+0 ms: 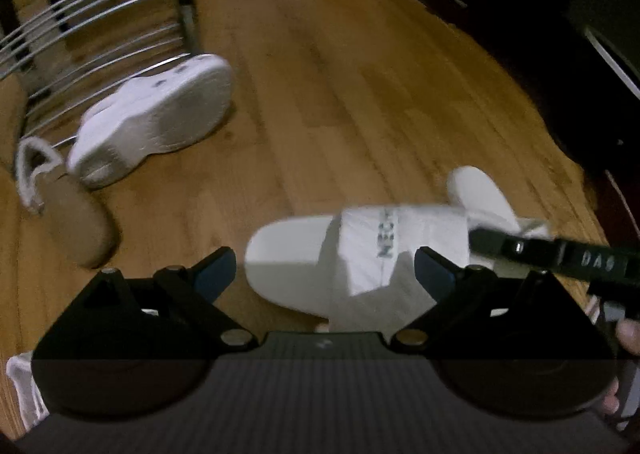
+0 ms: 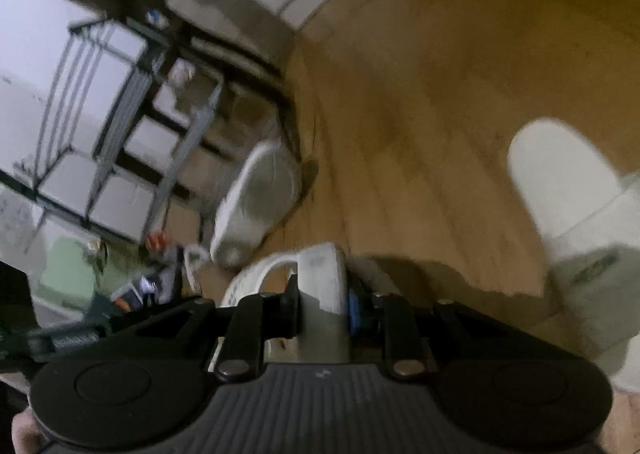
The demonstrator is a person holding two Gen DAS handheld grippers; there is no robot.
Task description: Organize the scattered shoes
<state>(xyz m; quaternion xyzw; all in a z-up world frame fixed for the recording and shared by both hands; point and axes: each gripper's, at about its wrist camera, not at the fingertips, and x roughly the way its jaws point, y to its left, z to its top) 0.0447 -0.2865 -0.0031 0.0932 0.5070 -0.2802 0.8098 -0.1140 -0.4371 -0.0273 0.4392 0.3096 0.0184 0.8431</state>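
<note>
The left wrist view is looking down close over the wooden floor (image 1: 340, 93) toward a metal shoe rack (image 1: 100, 13), while the rolled right wrist view is facing the same rack (image 2: 120, 113), both sharing the overturned white sneaker (image 1: 156, 117) (image 2: 260, 197) and the white slipper (image 1: 360, 250) (image 2: 568, 189).

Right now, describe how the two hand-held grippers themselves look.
The left hand-held gripper is matte black, with angular linkage arms, silver pivot bolts, blue finger pads and a ribbed grey body bearing a small white logo. The right hand-held gripper matches it: black linkages, round black side discs, a blue pad and an exposed coil spring.
</note>
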